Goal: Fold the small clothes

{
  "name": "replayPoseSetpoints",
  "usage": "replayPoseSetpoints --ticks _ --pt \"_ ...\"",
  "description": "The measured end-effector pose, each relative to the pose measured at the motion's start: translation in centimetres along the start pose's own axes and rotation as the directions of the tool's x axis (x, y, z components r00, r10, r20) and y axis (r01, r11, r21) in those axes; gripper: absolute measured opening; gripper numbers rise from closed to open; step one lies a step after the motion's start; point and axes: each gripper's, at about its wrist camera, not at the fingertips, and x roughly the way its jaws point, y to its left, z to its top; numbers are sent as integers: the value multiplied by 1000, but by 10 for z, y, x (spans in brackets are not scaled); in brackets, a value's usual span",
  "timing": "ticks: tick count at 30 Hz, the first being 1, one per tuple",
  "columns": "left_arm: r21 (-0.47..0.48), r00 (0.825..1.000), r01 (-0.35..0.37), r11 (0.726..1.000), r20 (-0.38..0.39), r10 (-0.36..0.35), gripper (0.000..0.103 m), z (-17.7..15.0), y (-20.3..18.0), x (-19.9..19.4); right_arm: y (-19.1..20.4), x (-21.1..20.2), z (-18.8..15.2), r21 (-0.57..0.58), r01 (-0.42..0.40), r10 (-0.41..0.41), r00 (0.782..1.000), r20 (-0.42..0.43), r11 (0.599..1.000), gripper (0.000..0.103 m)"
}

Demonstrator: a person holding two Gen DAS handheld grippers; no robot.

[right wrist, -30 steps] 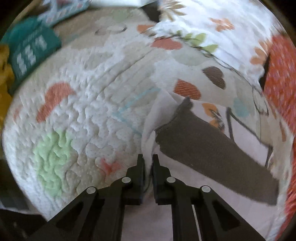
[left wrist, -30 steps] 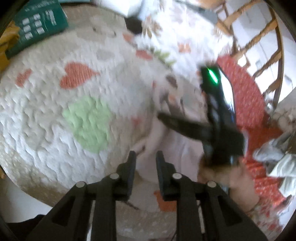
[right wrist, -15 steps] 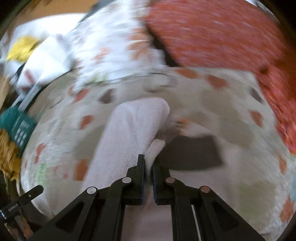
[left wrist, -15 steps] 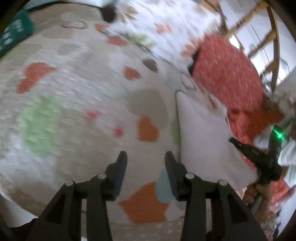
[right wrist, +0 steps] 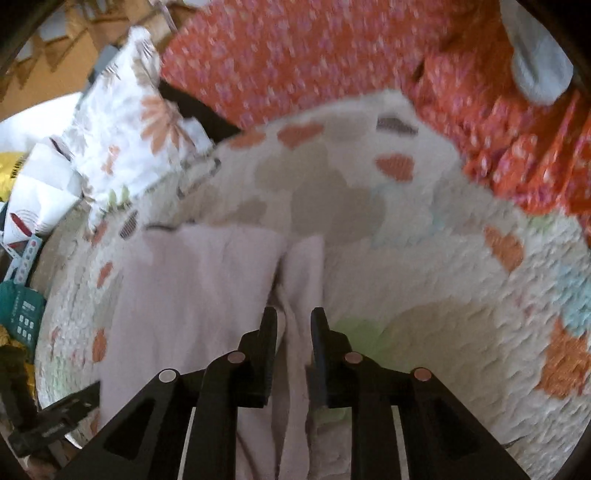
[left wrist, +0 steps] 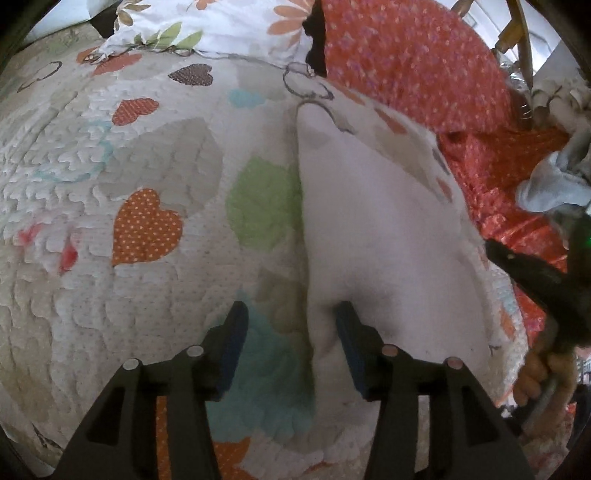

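- The pale pink garment point(left wrist: 376, 229) is seen laid flat on the heart-patterned quilt point(left wrist: 110, 177).
- The left tongs point(left wrist: 291, 325) are held apart, straddling its edge; the right tongs point(right wrist: 293, 325) are parted around a loose fold.
- A grip on one layer alone could skew the fold.
- An orange cloth point(right wrist: 332, 51) and a floral pillow point(right wrist: 129, 140) are seen beyond.

Count from my two wrist views: one pale pink garment point(left wrist: 376, 236) lying on one heart-print quilt point(left wrist: 74, 280). One floral pillow point(left wrist: 221, 26) at the quilt's far edge. One red dotted cloth point(right wrist: 314, 48) beside the pillow. One grey-blue sock point(right wrist: 537, 70) on that cloth. One teal box point(right wrist: 22, 314) off the quilt's left edge.
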Motion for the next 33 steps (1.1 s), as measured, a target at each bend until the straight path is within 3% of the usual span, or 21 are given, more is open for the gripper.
replayPoseSetpoints --ticks 3,4,6,7,9,10,11,13,14,18,19,20,21,22,23,25,27,28,29,31,33 --pt "-15 1000 2 1000 -12 -3 52 3 1 2 10 10 -5 12 -149 150 987 -55 989 21" --pt "-22 1000 9 1000 -13 -9 52 4 2 1 11 18 -8 17 -153 154 985 -84 988 21" --pt "-47 999 33 998 7 -33 52 8 5 -5 11 42 -14 -8 -50 47 983 -180 999 20" --pt "-62 999 47 997 20 -46 53 12 8 -8 8 46 -14 -15 0 -3 983 -183 1000 20" --pt "-89 998 59 994 42 -55 62 19 14 -13 3 36 -9 12 9 -7 990 -138 1000 21" --pt "-105 997 65 992 56 -59 70 22 18 -14 4 29 -6 3 23 -22 994 -106 1000 28" --pt "-120 995 74 990 69 -66 74 27 21 -14 5 24 -2 -13 43 -44 997 -68 999 50" --pt "-123 993 109 986 61 -102 83 35 21 -4 2 23 1 -4 64 -64 997 -35 998 83" --pt "-109 991 131 985 45 -127 84 38 18 3 -2 30 2 18 53 -52 998 -44 998 85" --pt "-66 982 179 982 -44 -182 85 36 1 38 -15 77 3 93 -22 38 983 -179 995 83" --pt "-73 981 183 980 -50 -187 85 35 -2 42 -17 84 1 109 -32 53 980 -191 994 79" --pt "-62 985 165 984 -43 -168 83 35 -7 42 -15 85 2 113 -24 43 985 -165 993 68" --pt "-49 981 185 982 -48 -187 49 38 -13 42 -13 84 4 118 -62 80 985 -153 991 51" --pt "-51 972 218 975 -76 -222 33 41 -20 42 -10 86 7 147 -129 154 973 -171 981 24" --pt "-40 978 195 980 -63 -197 33 46 -26 36 -4 82 11 147 -126 149 976 -158 981 24" --pt "-28 976 215 976 -22 -215 29 54 -35 22 9 70 20 104 -149 161 980 -119 983 23" --pt "-16 974 228 974 3 -228 29 63 -44 11 16 56 28 106 -199 206 977 -63 974 23" --pt "5 980 200 980 14 -200 30 67 -49 8 19 53 31 85 -180 184 982 -41 980 23" --pt "22 988 153 988 23 -153 35 68 -52 9 22 54 35 48 -112 114 993 -23 992 25" --pt "31 1000 29 999 8 -29 67 69 -52 23 20 69 36 24 10 -9 999 -37 1000 32" --pt "18 997 -53 998 -50 54 67 64 -43 40 11 85 34 36 104 -100 990 -96 994 33"
